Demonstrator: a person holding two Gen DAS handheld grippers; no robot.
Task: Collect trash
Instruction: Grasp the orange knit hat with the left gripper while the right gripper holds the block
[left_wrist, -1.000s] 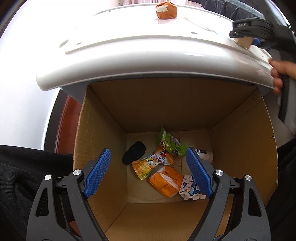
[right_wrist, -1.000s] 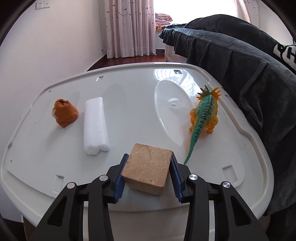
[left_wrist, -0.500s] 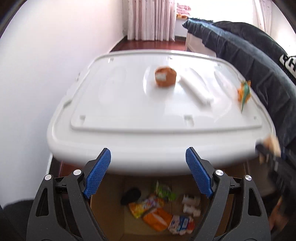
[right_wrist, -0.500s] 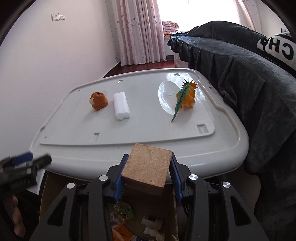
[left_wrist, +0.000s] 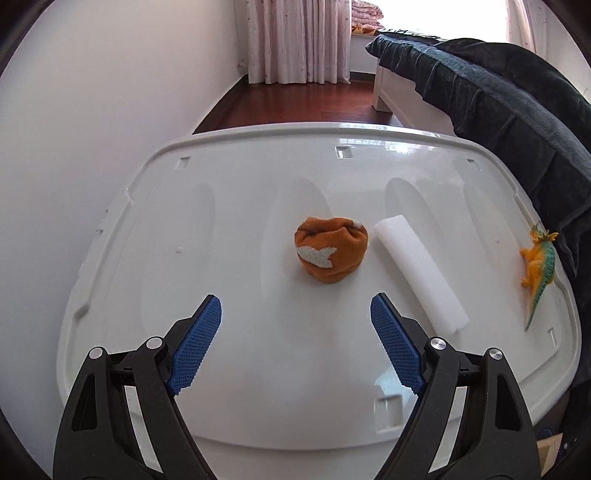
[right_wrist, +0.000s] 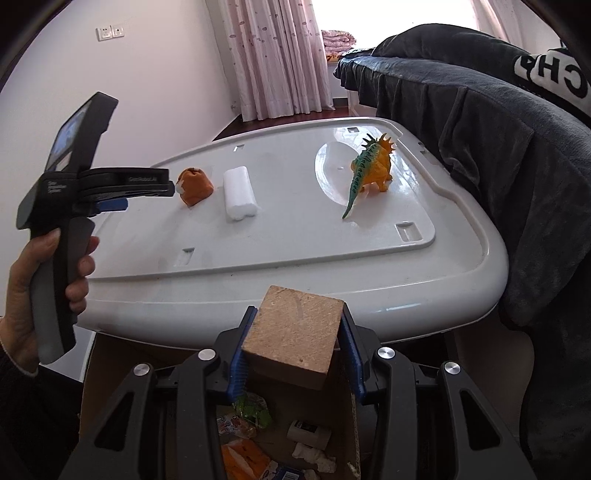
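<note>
My right gripper (right_wrist: 295, 345) is shut on a brown wooden block (right_wrist: 293, 343) and holds it above the open cardboard box (right_wrist: 107, 373), which holds several wrappers (right_wrist: 243, 454). My left gripper (left_wrist: 295, 325) is open and empty above the white table (left_wrist: 221, 236), just short of an orange sock ball (left_wrist: 331, 253). The sock ball (right_wrist: 195, 185) also shows in the right wrist view, beside the left gripper (right_wrist: 162, 186). A white foam piece (left_wrist: 419, 278) lies to the right of the ball; it shows in the right wrist view too (right_wrist: 240, 194).
An orange-and-green toy dinosaur (left_wrist: 538, 266) stands at the table's right edge, next to a dark blanket (left_wrist: 498, 110); the dinosaur (right_wrist: 371, 168) shows in the right view too. A white wall (left_wrist: 92, 129) runs along the left. The box sits below the table's near edge.
My left gripper rose out of the box and moved forward over the table toward the sock ball. My right gripper pulled back from the table with the block, now over the box.
</note>
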